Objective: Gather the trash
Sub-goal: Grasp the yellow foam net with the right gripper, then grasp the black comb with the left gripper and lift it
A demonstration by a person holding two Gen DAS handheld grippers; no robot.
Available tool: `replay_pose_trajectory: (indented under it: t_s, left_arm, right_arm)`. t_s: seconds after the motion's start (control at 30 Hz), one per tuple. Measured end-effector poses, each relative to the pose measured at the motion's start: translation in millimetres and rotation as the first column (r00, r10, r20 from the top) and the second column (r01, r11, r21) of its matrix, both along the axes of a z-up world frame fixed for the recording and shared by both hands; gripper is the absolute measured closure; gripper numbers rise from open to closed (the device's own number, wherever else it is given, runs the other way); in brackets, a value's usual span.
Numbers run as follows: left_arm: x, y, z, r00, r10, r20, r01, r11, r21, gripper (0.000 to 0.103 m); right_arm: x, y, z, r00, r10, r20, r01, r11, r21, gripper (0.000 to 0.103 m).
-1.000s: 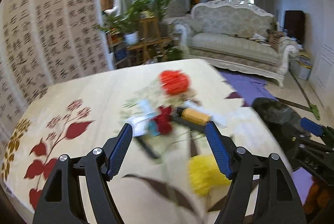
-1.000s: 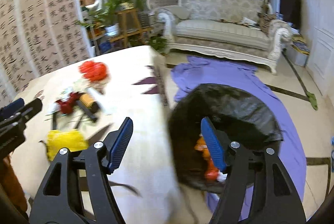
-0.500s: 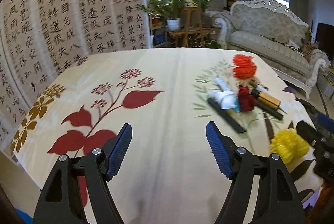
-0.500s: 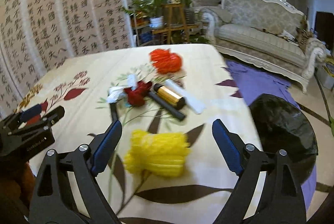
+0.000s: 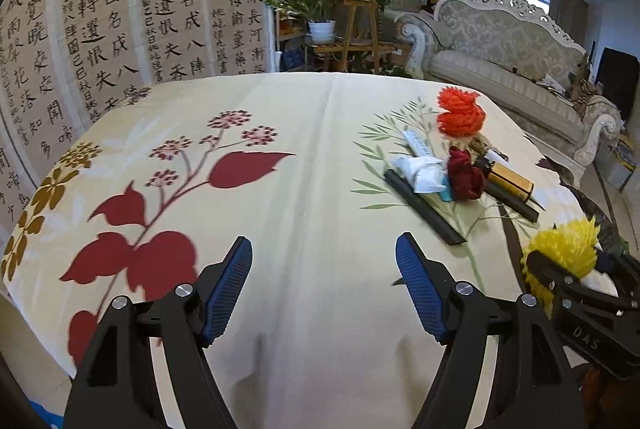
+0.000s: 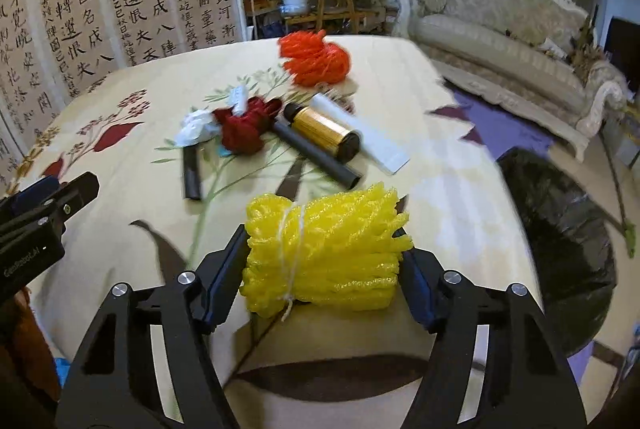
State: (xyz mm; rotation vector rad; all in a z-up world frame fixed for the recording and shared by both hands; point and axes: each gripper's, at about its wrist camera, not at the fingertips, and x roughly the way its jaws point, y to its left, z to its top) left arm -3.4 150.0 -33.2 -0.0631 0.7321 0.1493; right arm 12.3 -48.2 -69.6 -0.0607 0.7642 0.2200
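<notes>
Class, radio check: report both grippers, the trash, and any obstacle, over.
Left gripper open over bare cloth. Right gripper straddling yellow foam net, grip unconfirmed. Black trash bag open beside table. Nothing in the way.

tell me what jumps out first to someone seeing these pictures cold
The bright yellow foam-net bundle sits right between the right gripper fingers at the near edge of the floral tablecloth. Behind it lies a pile of trash topped by an orange foam-net bundle, with a gold and black cylinder and dark red cloth. A black trash bag gapes beside the table on the right, and the left gripper is open over bare cloth.
</notes>
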Motion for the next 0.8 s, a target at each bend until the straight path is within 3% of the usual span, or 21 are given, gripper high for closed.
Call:
replay_pose_trajectory:
  t_s: [0.1,0.23,0.37,0.67,0.8]
  left_arm:
    - [7,-9,-2,1.000,-0.017,-0.009,0.017,1.000,0.001,0.031]
    - [21,-21,-4,0.999,-0.034,-0.027,0.034,0.999,0.002,0.031]
    - [34,-32,-6,0.998,-0.042,-0.052,0.043,0.999,0.010,0.031]
    - [60,-49,-19,0.990,-0.038,-0.136,0.048,0.996,0.071,0.031]
    - [64,-42,-23,0.983,-0.032,-0.182,0.040,0.998,0.044,0.031]
  right_arm:
    - [9,-11,1,0.999,-0.029,0.018,0.030,0.999,-0.023,0.036]
    - [25,-36,-1,0.997,-0.064,-0.043,0.066,0.996,0.062,0.036]
    - [28,-46,2,0.996,-0.082,-0.028,0.083,0.996,0.028,0.036]
    - [33,-57,-4,0.996,-0.072,-0.051,0.075,0.996,0.054,0.036]
    - [35,-59,-5,0.996,-0.067,-0.063,0.071,0.995,0.075,0.036]
